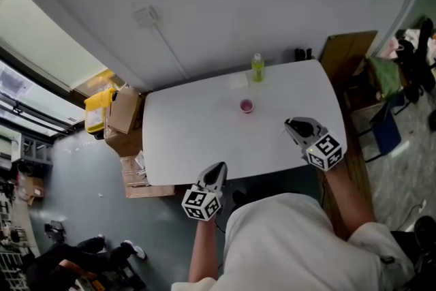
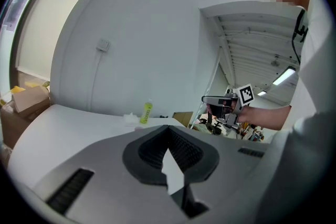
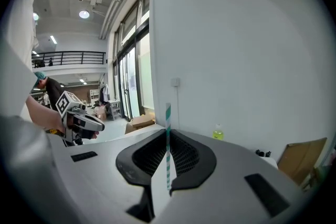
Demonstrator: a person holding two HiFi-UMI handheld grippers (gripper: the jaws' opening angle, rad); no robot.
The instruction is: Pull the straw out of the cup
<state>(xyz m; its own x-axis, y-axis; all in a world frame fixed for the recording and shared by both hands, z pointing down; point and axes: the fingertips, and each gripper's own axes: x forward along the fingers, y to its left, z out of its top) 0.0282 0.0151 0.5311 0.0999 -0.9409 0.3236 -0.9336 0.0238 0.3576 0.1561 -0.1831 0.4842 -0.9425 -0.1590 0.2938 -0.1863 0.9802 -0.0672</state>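
Right gripper view: right tool (image 3: 167, 131) is clamped on the straw (image 3: 168, 113), upright; looks light and crushable, so pinch gently, while left tool (image 2: 168, 128) is closed, empty.

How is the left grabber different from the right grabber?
The right gripper pinches a striped straw that stands upright between its jaws; the left gripper has its jaws shut on nothing. The right gripper reaches further over the white table, nearer the pink cup; the left gripper sits at the table's near edge. Both are grey, with jaws closed.
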